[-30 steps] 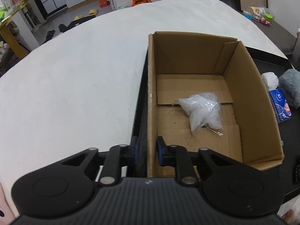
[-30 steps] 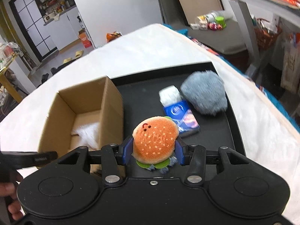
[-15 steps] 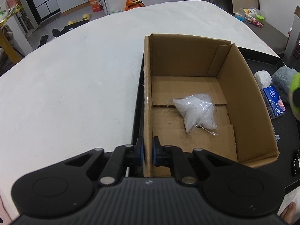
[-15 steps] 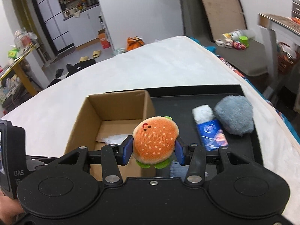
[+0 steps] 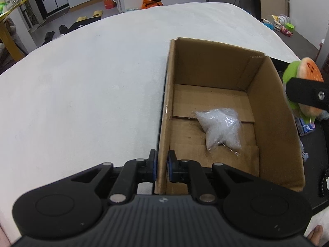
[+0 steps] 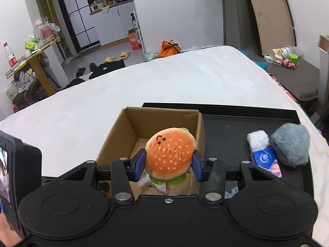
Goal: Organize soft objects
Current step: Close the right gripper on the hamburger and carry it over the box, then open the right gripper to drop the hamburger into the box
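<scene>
An open cardboard box [image 5: 267,111] stands on a black tray [image 6: 226,123], on a white bed. A clear bag of white stuffing [image 5: 220,127] lies inside the box. My left gripper [image 5: 161,165] is shut on the box's near left wall. My right gripper [image 6: 169,165] is shut on an orange burger plush [image 6: 169,156] and holds it above the box's near right part; the plush also shows at the right edge of the left wrist view [image 5: 304,86].
On the tray right of the box lie a grey furry plush [image 6: 291,147], a small white soft roll [image 6: 258,139] and a blue tissue pack [image 6: 267,160]. The white bed [image 5: 82,94] spreads left and beyond the box. Room clutter lies behind.
My right gripper has carried the burger plush left, from over the tray to over the box. My left gripper has closed on the box's left wall.
</scene>
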`<control>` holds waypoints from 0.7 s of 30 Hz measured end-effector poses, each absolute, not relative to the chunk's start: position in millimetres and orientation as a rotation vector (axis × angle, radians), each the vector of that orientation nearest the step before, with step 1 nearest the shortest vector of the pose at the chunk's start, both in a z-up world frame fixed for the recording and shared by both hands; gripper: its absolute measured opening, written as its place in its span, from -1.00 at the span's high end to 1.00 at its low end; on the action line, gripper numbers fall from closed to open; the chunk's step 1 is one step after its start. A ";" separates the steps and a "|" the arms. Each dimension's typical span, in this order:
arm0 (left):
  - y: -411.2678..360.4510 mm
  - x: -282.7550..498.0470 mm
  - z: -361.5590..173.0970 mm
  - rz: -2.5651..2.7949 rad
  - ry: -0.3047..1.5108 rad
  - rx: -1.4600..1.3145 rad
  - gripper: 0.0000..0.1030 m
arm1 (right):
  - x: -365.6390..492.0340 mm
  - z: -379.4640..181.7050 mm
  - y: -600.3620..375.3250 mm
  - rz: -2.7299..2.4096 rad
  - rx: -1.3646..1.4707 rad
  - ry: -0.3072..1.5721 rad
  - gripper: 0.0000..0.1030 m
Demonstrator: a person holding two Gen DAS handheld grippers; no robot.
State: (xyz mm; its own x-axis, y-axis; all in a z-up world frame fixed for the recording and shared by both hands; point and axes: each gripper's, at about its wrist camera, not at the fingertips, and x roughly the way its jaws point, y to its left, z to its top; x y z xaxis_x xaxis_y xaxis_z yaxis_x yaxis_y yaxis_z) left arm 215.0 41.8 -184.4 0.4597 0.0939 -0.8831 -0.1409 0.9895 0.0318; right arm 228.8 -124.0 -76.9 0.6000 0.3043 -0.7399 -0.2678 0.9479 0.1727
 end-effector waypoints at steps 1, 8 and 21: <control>43.5 216.0 -185.1 0.140 1.086 -0.061 0.79 | 231.2 -76.7 -120.6 0.335 0.044 0.864 0.11; 45.5 219.0 -186.5 0.139 1.084 -0.091 0.78 | 239.8 -74.9 -100.4 0.362 0.038 0.851 0.09; 51.3 217.4 -184.9 0.145 1.086 -0.102 0.77 | 255.1 -69.4 -101.9 0.432 0.147 0.800 -0.75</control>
